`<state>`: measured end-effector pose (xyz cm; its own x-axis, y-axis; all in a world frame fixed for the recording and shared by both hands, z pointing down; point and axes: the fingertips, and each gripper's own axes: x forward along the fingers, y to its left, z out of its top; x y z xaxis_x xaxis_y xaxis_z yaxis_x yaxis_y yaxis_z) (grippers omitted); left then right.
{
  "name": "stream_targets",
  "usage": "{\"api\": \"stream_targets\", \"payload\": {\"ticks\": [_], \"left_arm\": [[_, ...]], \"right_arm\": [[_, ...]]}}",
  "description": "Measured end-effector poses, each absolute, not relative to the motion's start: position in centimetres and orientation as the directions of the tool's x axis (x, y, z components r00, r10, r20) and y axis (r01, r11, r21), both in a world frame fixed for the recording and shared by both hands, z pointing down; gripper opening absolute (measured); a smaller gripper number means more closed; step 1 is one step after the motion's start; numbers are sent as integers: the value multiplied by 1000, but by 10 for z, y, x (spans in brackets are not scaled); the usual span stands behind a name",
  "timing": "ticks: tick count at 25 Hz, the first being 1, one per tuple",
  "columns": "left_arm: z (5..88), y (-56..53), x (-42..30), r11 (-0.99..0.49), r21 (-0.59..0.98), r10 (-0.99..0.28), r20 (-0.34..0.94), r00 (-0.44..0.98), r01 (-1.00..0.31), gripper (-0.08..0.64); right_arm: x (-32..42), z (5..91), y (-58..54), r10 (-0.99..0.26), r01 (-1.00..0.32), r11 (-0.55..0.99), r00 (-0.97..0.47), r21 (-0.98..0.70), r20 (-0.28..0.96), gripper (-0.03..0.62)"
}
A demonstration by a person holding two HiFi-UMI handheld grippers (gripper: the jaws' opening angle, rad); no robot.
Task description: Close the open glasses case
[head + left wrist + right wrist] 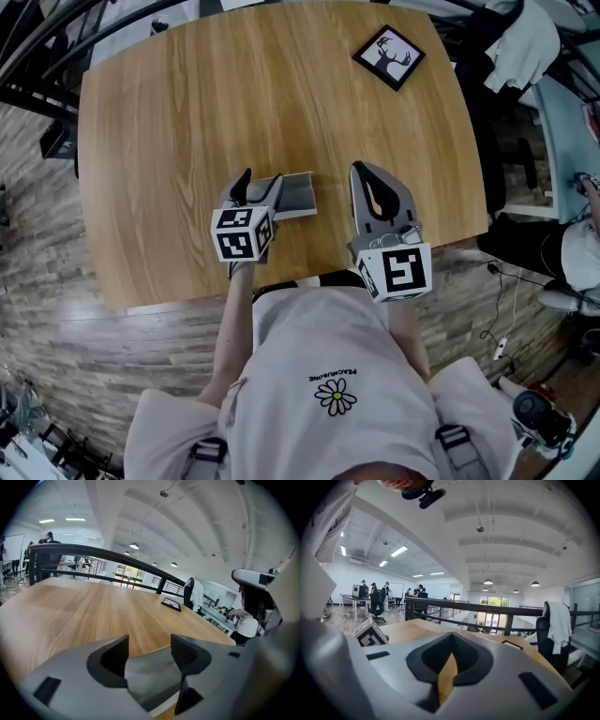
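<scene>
The grey glasses case (298,195) lies on the wooden table (187,112) near its front edge. A pale strip shows along the case's near side. I cannot tell whether its lid is fully down. My left gripper (261,184) is at the case's left end, and in the left gripper view the case (152,674) fills the gap between its jaws, touching both, so that gripper (150,651) is shut on it. My right gripper (361,170) hovers just right of the case, apart from it, jaws together; through the right gripper (449,656) only a thin slit of table shows.
A black framed deer picture (388,56) lies at the table's far right corner. A chair draped with white cloth (523,42) and a seated person (583,239) are beyond the right edge. A dark railing (93,552) runs behind the table.
</scene>
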<state>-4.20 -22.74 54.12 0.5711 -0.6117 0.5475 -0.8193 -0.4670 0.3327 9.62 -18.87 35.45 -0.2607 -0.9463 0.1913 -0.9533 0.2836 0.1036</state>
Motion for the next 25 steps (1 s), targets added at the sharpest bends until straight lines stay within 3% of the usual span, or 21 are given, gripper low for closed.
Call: {"api": "stream_targets", "payload": {"ticks": [25], "left_arm": [[550,-219,-35,-540,286,-518,628,581,-792,276]], "right_arm": [[83,358,-190,-937,-943,313,-288,109,200,8]]}}
